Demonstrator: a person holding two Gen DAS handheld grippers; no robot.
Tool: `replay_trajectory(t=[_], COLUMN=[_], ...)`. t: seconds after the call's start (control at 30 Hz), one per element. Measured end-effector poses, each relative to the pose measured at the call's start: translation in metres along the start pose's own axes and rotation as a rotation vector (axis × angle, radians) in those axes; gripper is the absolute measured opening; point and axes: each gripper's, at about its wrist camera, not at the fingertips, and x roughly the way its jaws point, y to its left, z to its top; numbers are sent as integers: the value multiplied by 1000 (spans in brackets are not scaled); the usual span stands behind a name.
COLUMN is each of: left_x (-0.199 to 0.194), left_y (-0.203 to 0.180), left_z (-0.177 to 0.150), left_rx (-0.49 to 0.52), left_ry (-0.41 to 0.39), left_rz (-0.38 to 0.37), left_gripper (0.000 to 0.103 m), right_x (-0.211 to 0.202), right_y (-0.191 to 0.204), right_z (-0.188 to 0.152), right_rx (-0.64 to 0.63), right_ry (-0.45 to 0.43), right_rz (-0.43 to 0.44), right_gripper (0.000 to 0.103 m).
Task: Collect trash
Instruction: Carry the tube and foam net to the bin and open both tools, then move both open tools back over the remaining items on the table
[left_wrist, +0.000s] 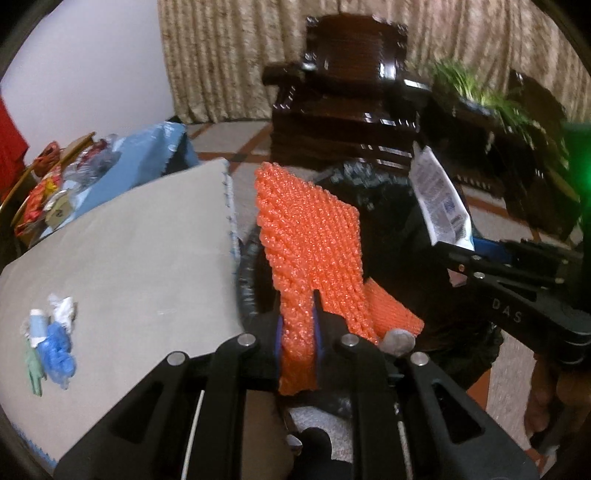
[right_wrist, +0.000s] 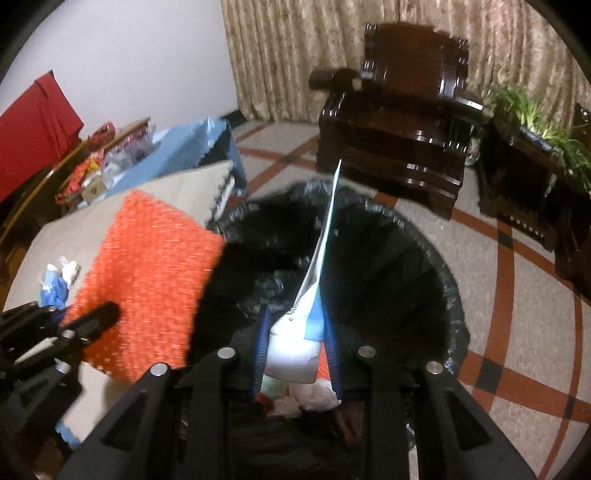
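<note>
The right gripper (right_wrist: 295, 328), clamped on a white wrapper (right_wrist: 295, 350), hangs directly over the black-lined bin (right_wrist: 436, 266), while the left gripper (left_wrist: 297, 332), pinching orange foam netting (left_wrist: 310, 229), sits at its left rim beside the table (left_wrist: 147, 240).

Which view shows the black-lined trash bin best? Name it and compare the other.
The right wrist view: the trash bin shows its whole round opening and black liner under the right gripper. In the left wrist view the bin is mostly hidden behind the orange foam netting; only dark liner shows.
</note>
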Motion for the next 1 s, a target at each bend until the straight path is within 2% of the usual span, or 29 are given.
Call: replay_trajectory(t=[0.03,0.07,0.13,0.23,0.33,0.4,0.47,0.57,0.8,0.9,1.0], left_x=[9,15,24,27,22,14,5,-11,-55,-75,-96], left_y=[-3,-5,-5,1,13,26,38,65,130,170,204], left_z=[-1,-2,-6,-14,-22,-27,-33,-42,-64,-79,-95], left_rx=[6,11,20,33,27,6,-13,-46,-116,-178,-217], left_ry=[14,24,33,45,50,53,50,44,10,-2,-19], left_rz=[-5,-10,-9,0,21,32,47,78,164,191,227], left_gripper=[22,36,50,51,56,59,68,72,79,80,82], right_x=[4,7,9,5,-3,-11,-18,-32,-53,-53,-55], right_y=[-3,-5,-9,-15,-15,-10,-2,17,92,129,167], right_z=[0,-1,-5,-16,-27,-32,-36,-40,-48,-52,-54], right_rx=[7,14,32,63,94,91,92,91,21,-6,-30], right_ry=[10,11,13,10,6,-3,-11,-27,-51,-43,-47], right_rz=[-3,-9,-19,-20,-25,-33,-28,-16,70,119,163], right_gripper=[29,38,45,45,45,45,45,45,50,50,55])
